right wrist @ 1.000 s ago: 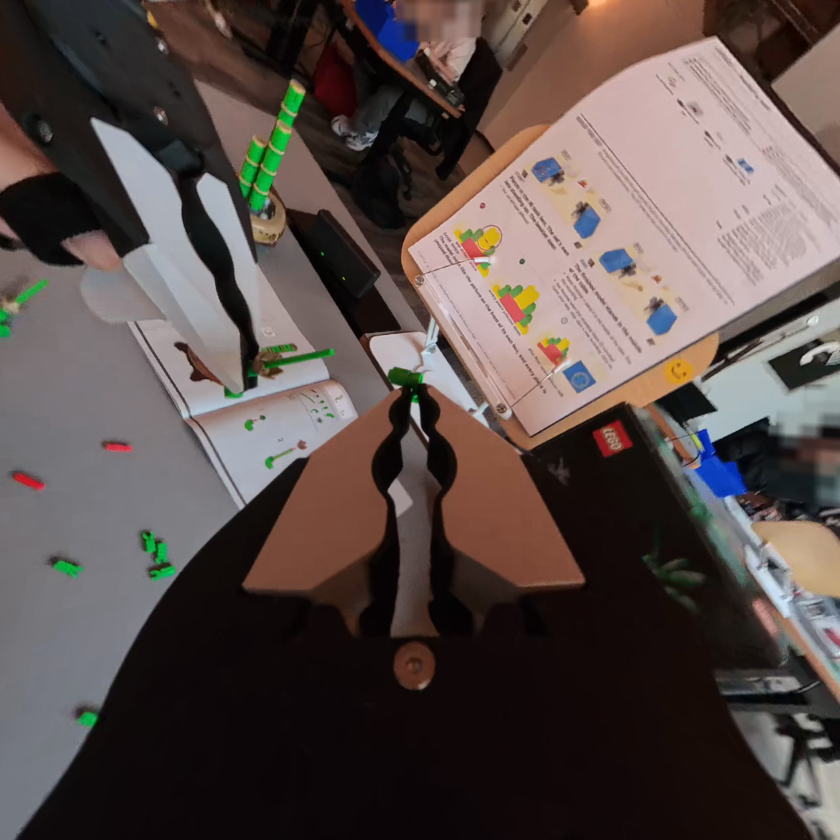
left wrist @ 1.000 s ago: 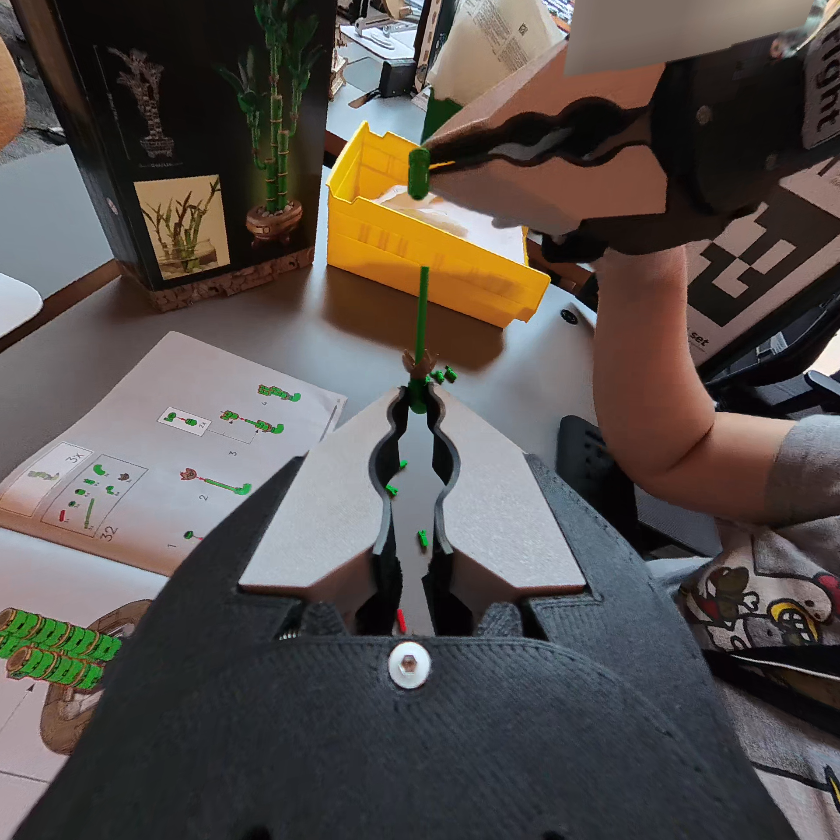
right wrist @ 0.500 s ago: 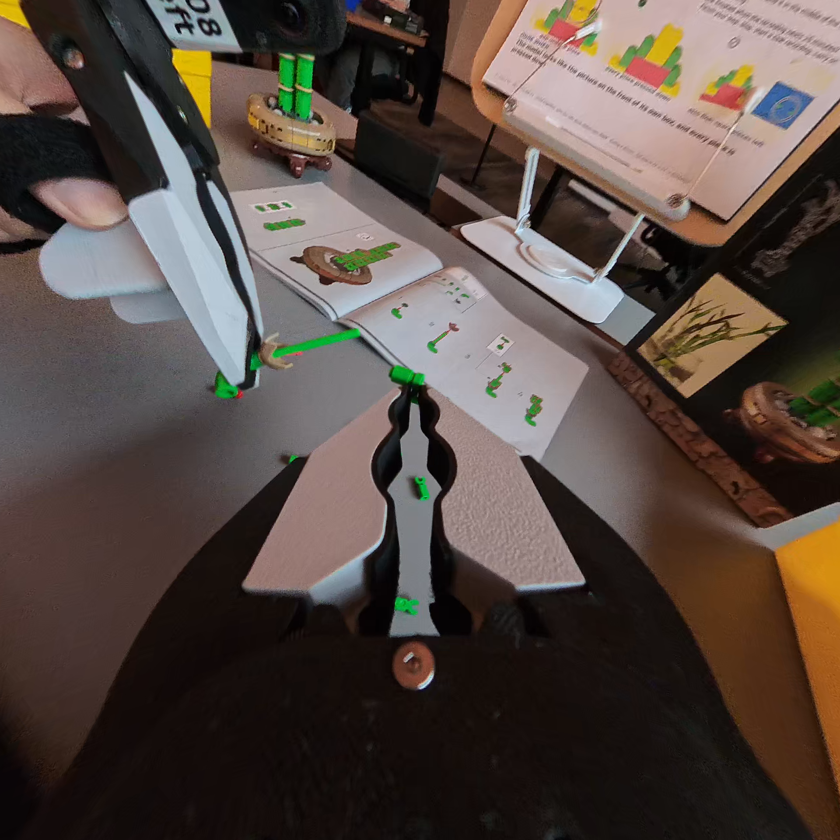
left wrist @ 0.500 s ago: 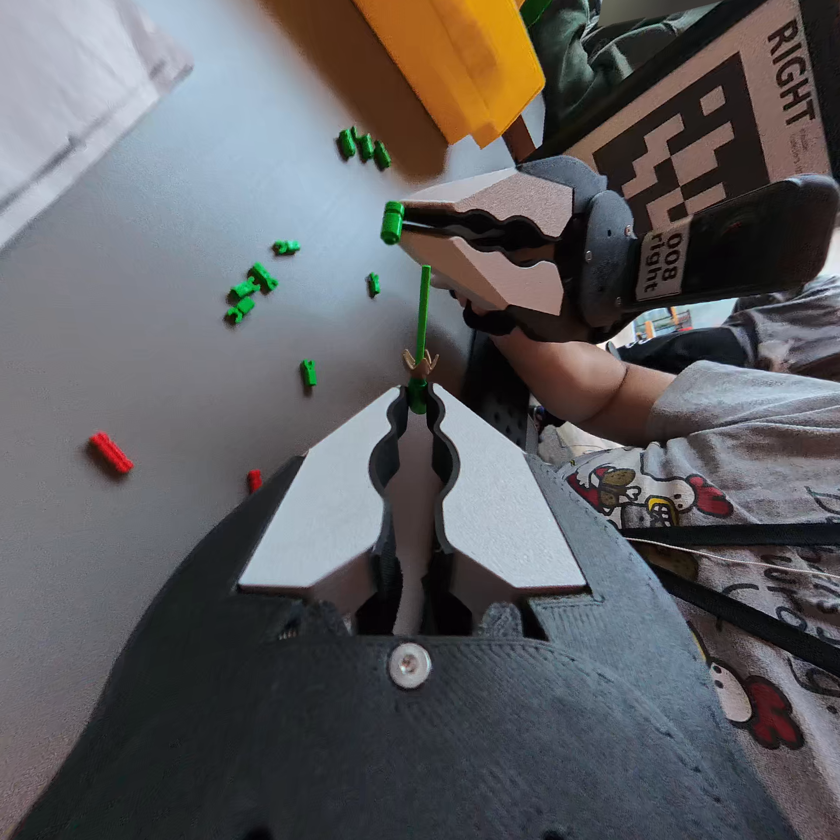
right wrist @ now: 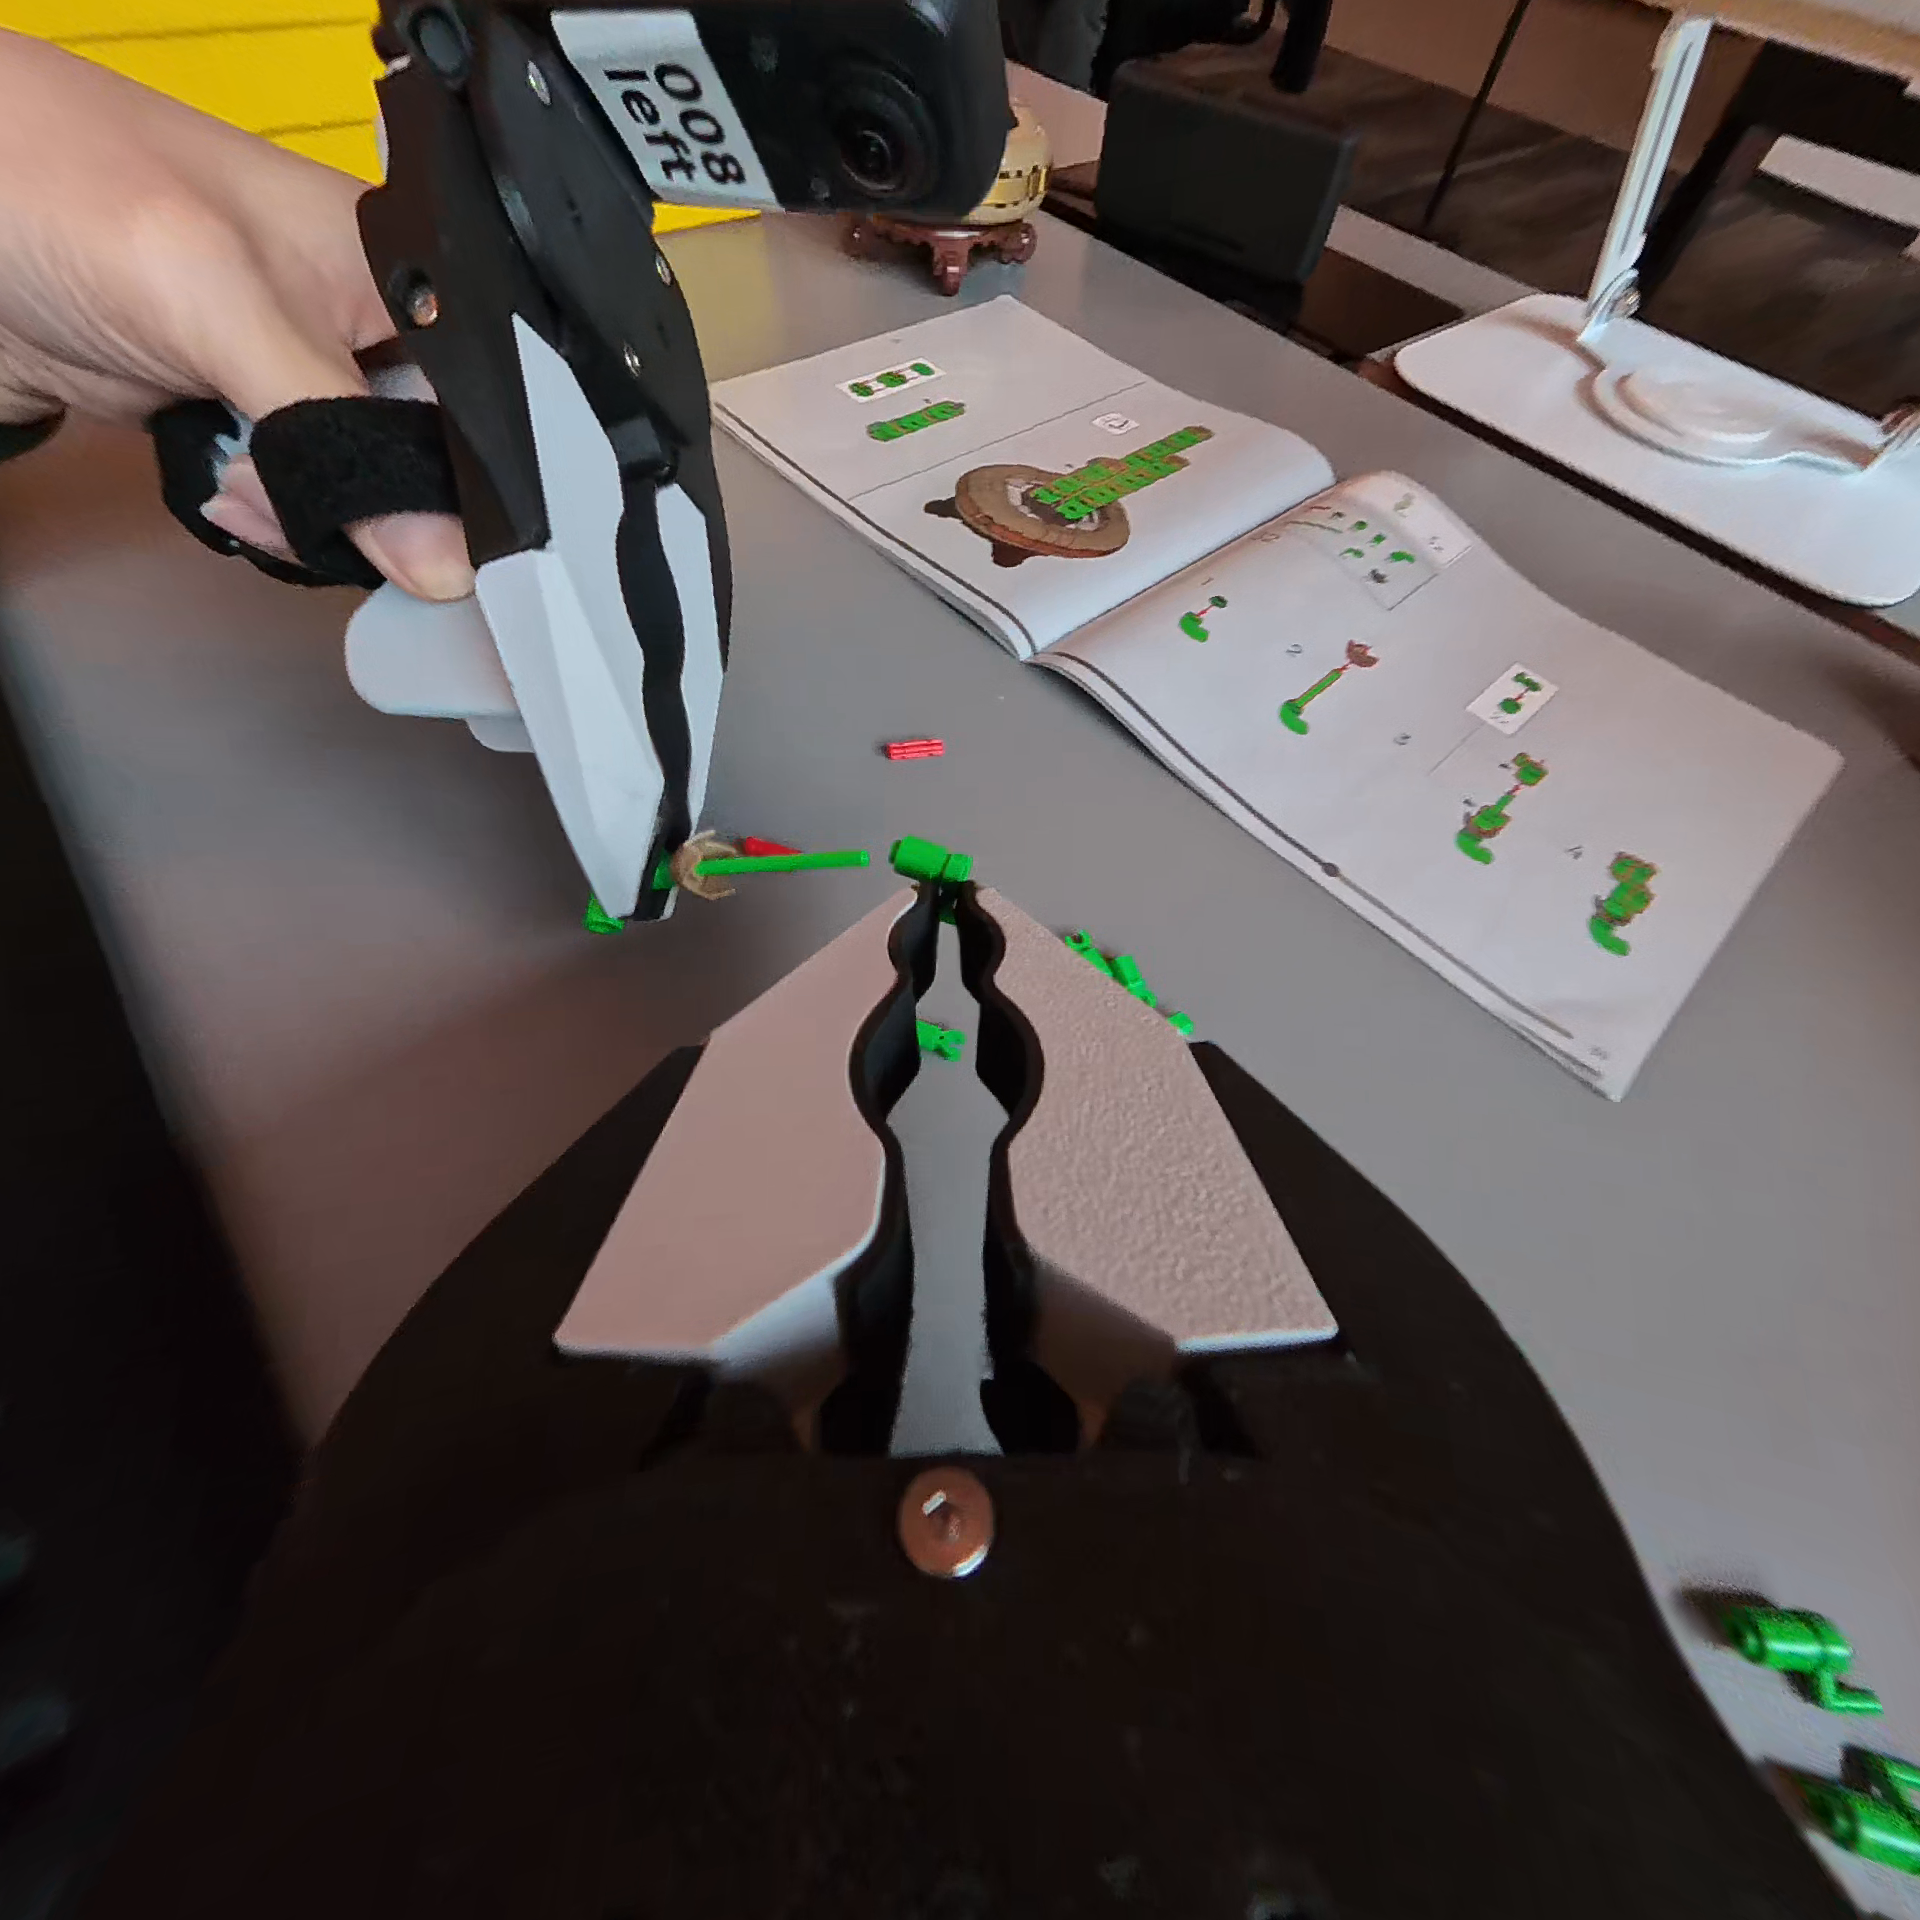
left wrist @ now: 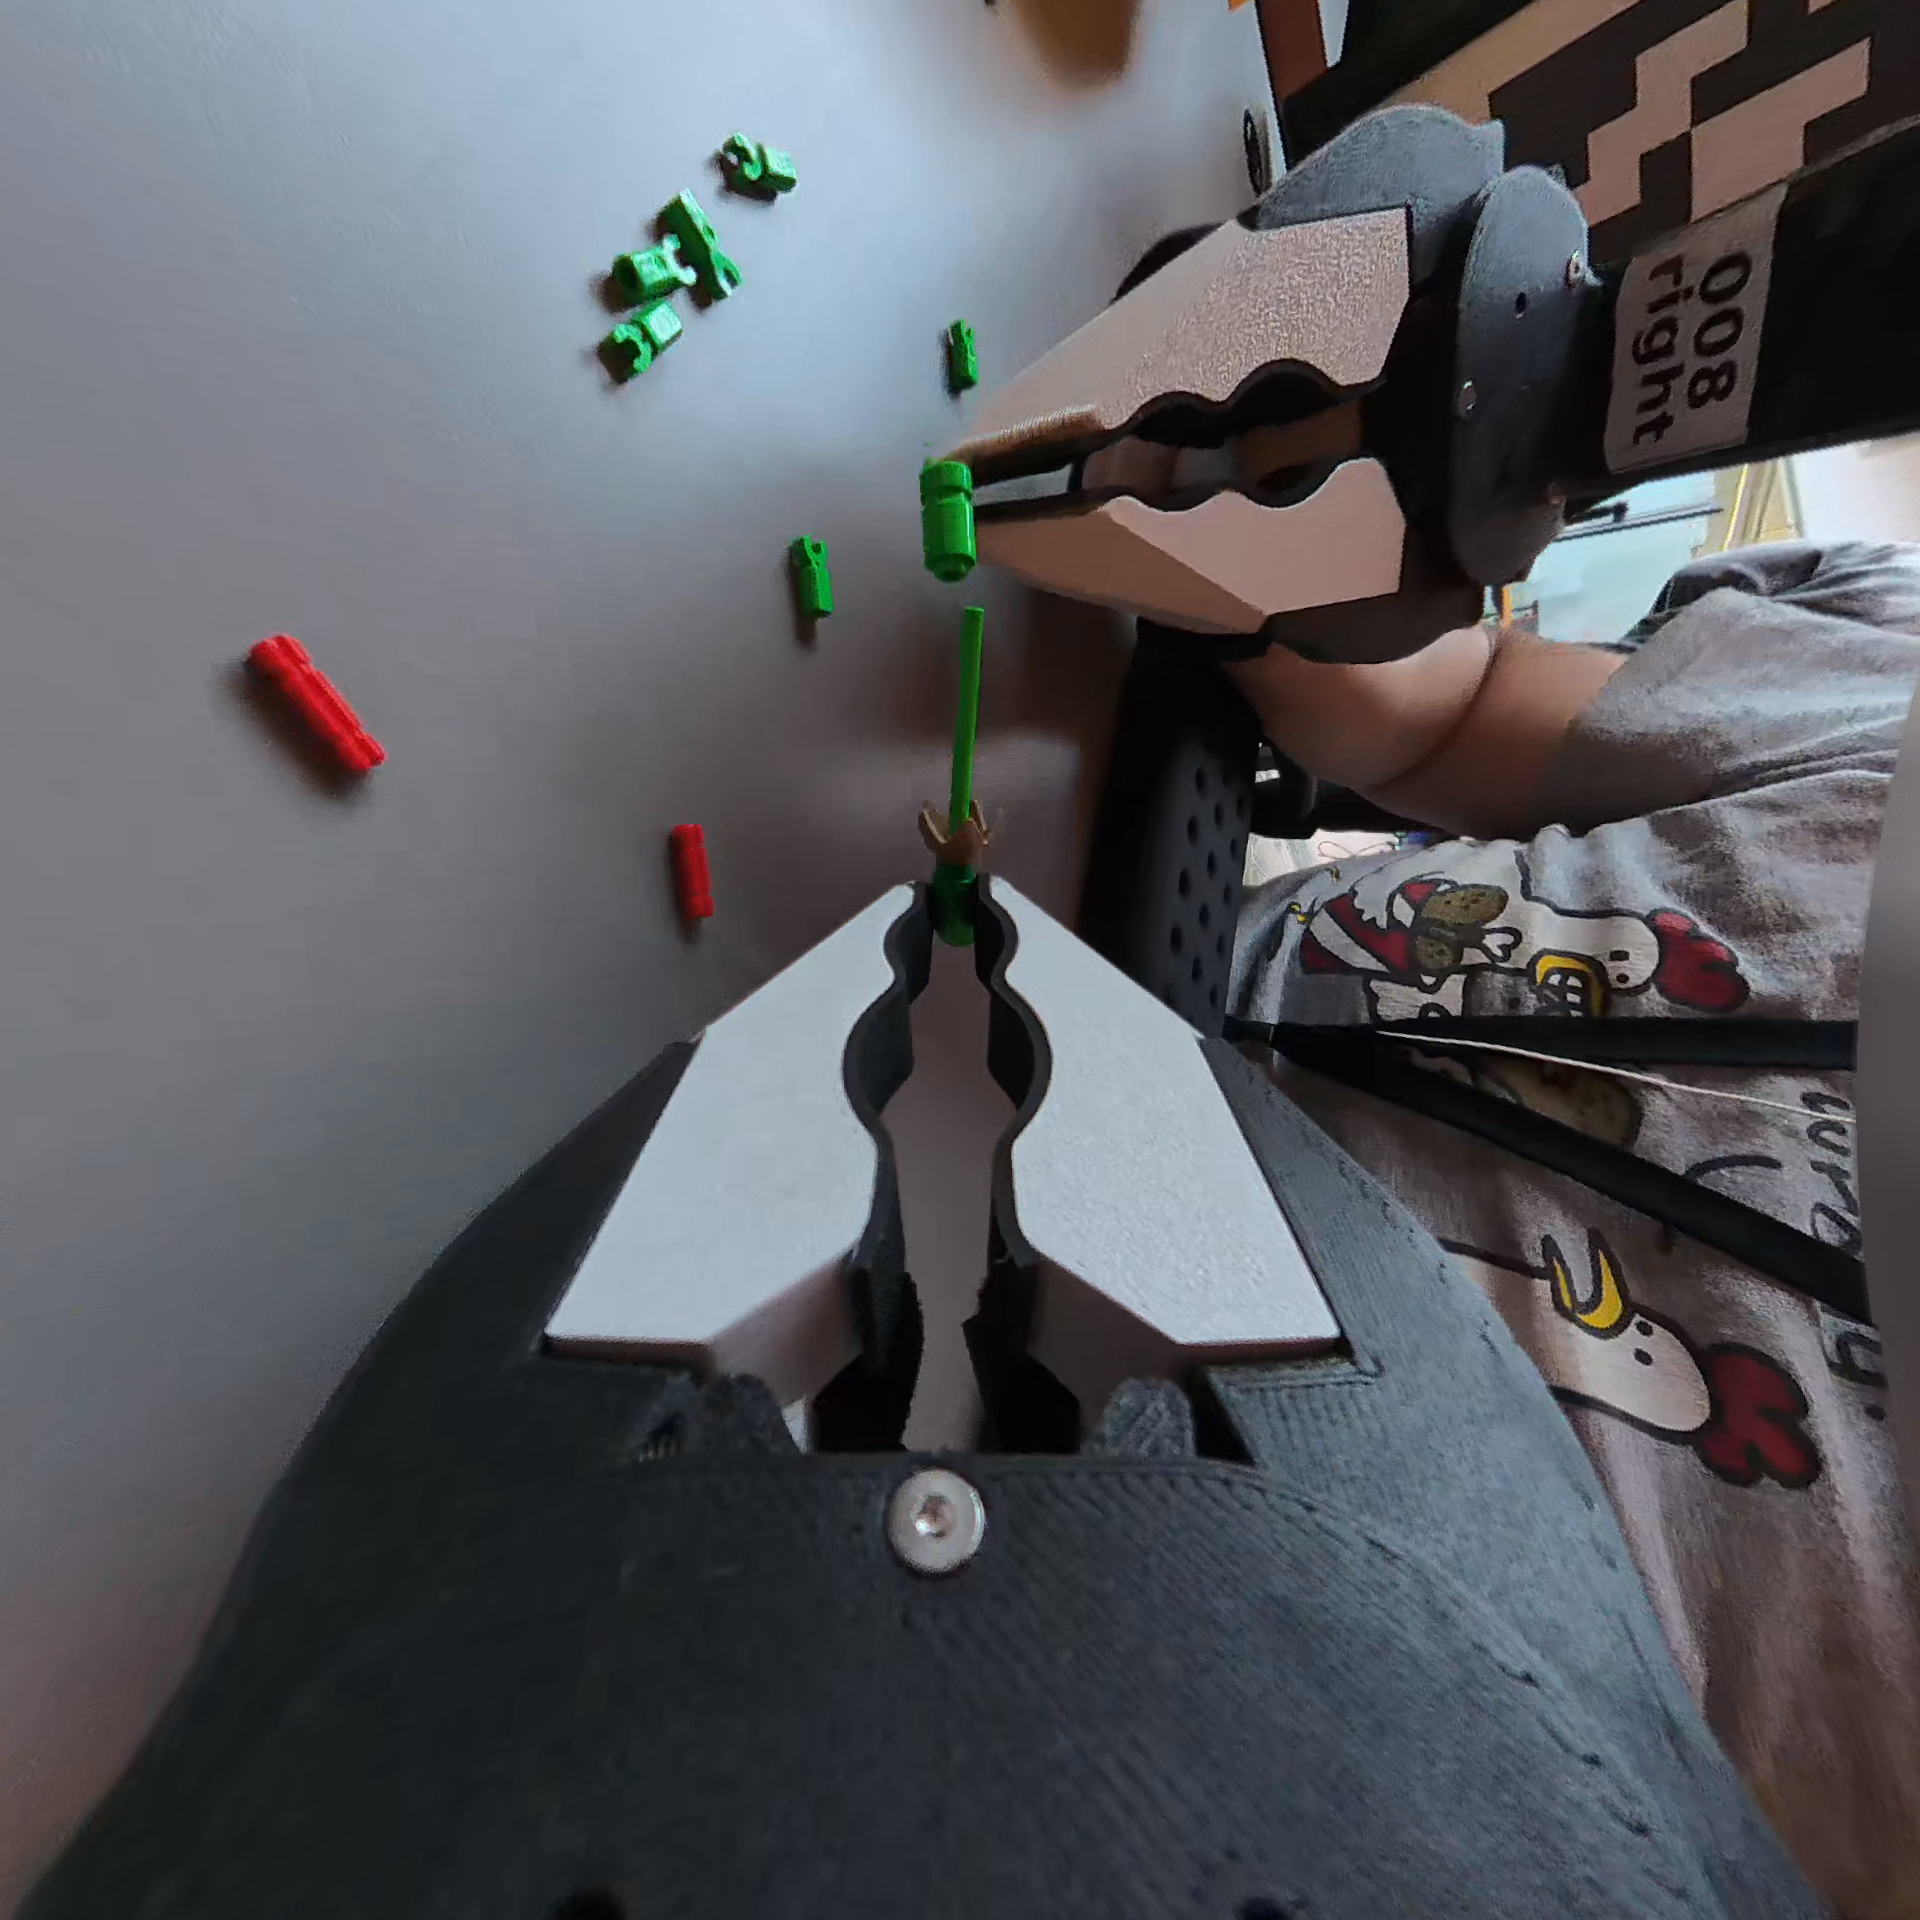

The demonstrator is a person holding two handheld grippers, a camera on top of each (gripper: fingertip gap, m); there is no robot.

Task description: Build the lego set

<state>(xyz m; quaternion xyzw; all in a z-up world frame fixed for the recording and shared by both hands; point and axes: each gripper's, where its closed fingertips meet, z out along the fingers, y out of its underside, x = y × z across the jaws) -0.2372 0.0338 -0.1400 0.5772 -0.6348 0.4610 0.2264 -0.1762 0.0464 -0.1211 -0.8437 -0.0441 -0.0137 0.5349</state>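
On the flat grey table (right wrist: 1351,1195), spread open toward the far side: a white paper instruction booklet (right wrist: 1299,665) with pictures of green and brown builds. Behind it, a white stand base (right wrist: 1683,416), a yellow plastic bin (right wrist: 312,83) at the far left edge, and part of a round tan and brown model base (right wrist: 966,223) just showing past the other tool.

Above the table, held in a bare hand (right wrist: 177,301) with a black strap over one finger: the black and grey left gripper (left wrist: 954,902), pinched tight on the thick green foot of a thin green lego rod with a small brown leafy collar (left wrist: 962,748). Rod pointed straight out from the tips, toward the other tool.

Facing it, the black and grey right gripper (right wrist: 940,896), closed narrow on a short green cylindrical lego piece (right wrist: 928,860), gripped crosswise at the very tips. Cylinder just beside the free end of the rod, almost in line with it, a slight gap between, not touching.

Scattered on the table below: a cluster of small green lego connectors (left wrist: 670,270), more green bits at the near right corner (right wrist: 1808,1662), a long red lego pin (left wrist: 315,703) and a shorter red pin (left wrist: 690,871), well apart from each other.
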